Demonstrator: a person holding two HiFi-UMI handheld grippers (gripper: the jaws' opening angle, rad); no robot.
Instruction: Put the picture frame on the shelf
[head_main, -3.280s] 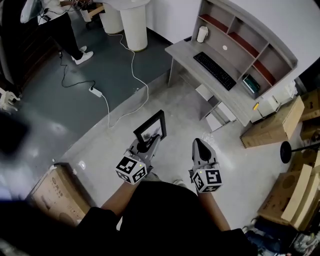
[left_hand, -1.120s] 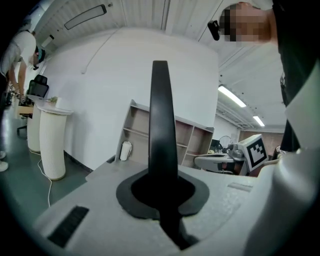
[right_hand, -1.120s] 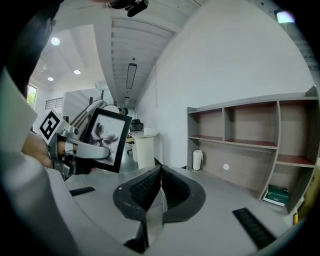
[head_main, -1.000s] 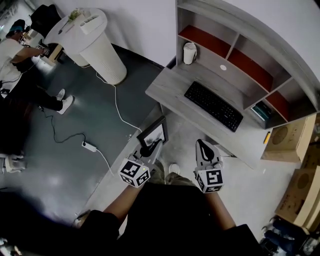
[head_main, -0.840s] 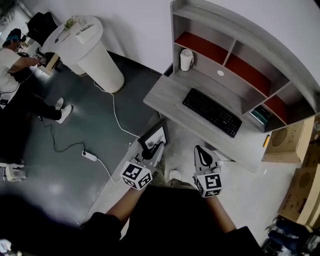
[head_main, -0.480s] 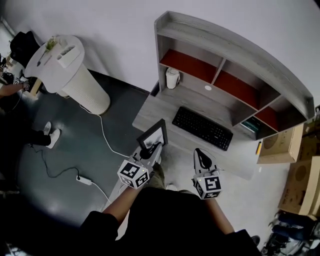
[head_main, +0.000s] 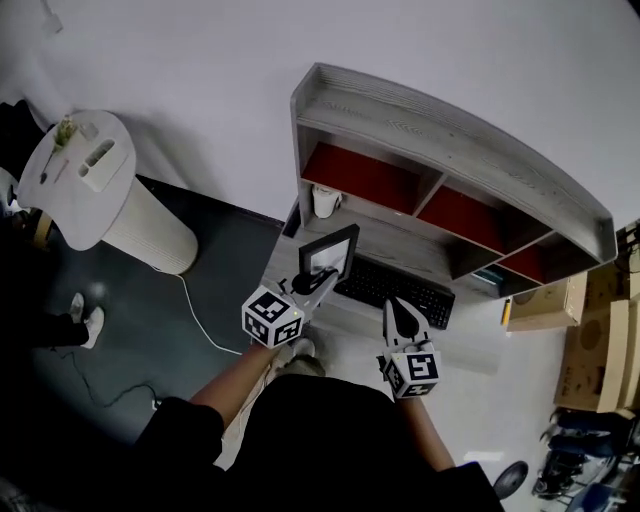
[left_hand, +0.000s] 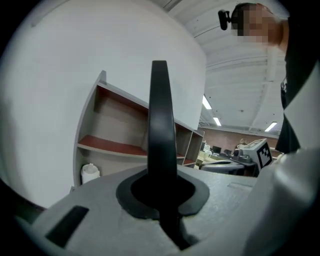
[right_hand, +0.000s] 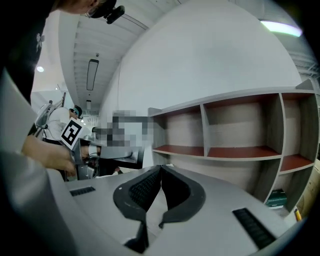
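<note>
The picture frame (head_main: 330, 256) is black with a white picture. It stands upright in my left gripper (head_main: 310, 283), which is shut on its lower edge. In the left gripper view the frame (left_hand: 160, 125) shows edge-on, rising out of the closed jaws of the left gripper (left_hand: 161, 197). It hangs over the front left part of the grey desk (head_main: 300, 250), short of the shelf (head_main: 440, 160) with its red-backed compartments. My right gripper (head_main: 397, 312) is beside it over the keyboard (head_main: 395, 287). In its own view the right gripper (right_hand: 161, 167) is shut with nothing in it.
A white jar (head_main: 325, 202) stands on the desk under the shelf's left compartment. A white round pedestal table (head_main: 90, 190) is at the left. Cardboard boxes (head_main: 545, 300) lie to the right of the desk. A person's shoes (head_main: 85, 315) show on the dark floor.
Both grippers have travelled forward from the open floor up to the desk. The frame, still held, now hangs over the desk's front left part, and the shelf is much closer.
</note>
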